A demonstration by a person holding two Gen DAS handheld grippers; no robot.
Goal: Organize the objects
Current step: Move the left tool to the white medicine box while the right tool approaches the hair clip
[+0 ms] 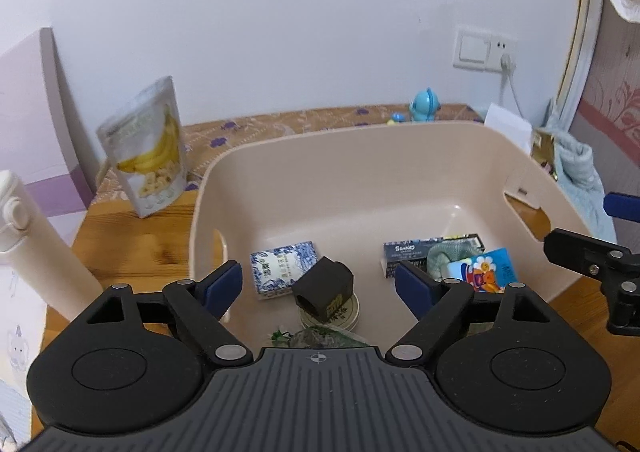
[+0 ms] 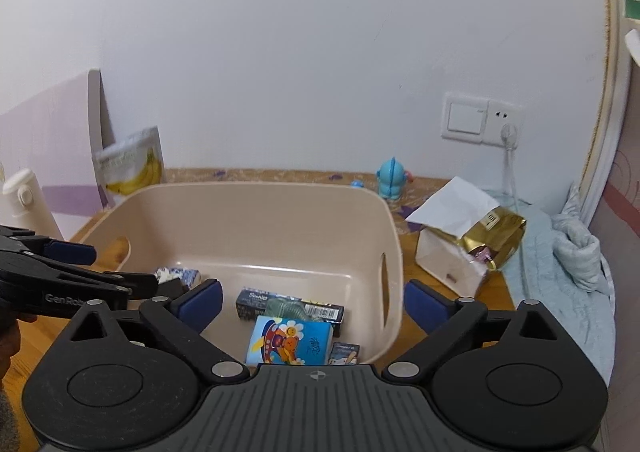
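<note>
A white bottle (image 1: 36,248) stands at the left. Next is a banana bag (image 1: 146,146). The beige bin (image 1: 320,156) holds small boxes (image 1: 280,268). The left gripper (image 1: 318,284) is wide apart, holding nothing. The right gripper (image 2: 312,302) is too.

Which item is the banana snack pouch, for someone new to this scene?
Start at the beige bin. On the wooden table outside its far left corner stands the banana pouch. It alone is upright, silvery and printed with yellow bananas.
</note>
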